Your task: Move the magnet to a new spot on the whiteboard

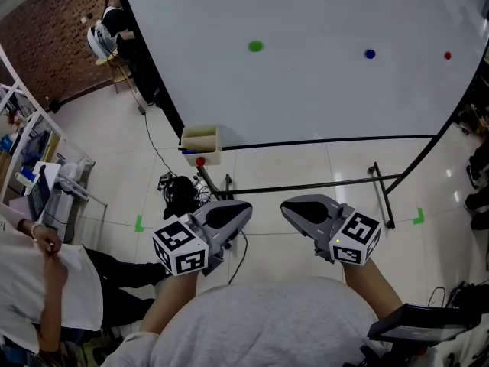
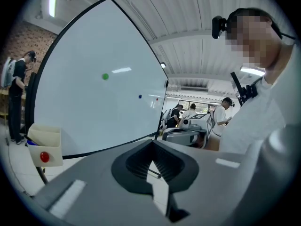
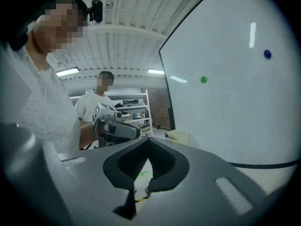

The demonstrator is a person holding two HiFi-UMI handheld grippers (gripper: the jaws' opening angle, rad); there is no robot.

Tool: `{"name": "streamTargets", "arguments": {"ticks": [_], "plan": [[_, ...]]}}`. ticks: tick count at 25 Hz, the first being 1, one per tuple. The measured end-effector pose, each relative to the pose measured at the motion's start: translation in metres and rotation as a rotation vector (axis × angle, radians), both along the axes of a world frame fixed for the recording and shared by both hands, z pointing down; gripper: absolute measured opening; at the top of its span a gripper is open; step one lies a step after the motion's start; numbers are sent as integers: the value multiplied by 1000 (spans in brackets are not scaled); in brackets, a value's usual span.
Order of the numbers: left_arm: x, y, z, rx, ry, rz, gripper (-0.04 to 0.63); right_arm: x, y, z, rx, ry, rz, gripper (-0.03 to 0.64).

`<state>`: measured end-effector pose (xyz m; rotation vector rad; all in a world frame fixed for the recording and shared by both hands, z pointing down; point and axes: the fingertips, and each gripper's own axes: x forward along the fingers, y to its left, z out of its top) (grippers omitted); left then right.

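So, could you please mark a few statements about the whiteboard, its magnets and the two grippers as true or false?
1. The whiteboard carries a green magnet, a blue magnet and a red magnet. True.
2. The right gripper grips the green magnet. False: its fingers are together on nothing, away from the board.
3. In the head view the green magnet lies left of the blue magnet. True.
4. The left gripper touches the whiteboard. False: it is held low by the person's body, shut and empty.
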<state>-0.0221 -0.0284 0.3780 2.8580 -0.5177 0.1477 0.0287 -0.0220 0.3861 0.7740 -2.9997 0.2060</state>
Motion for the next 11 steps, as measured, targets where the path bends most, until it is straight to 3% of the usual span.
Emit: {"name": "streamTargets", "arguments": {"ticks": [11], "plan": [[-9,-17,5,-56,18,-27,0,1,-17,12,-63,-49,2,3]]}}
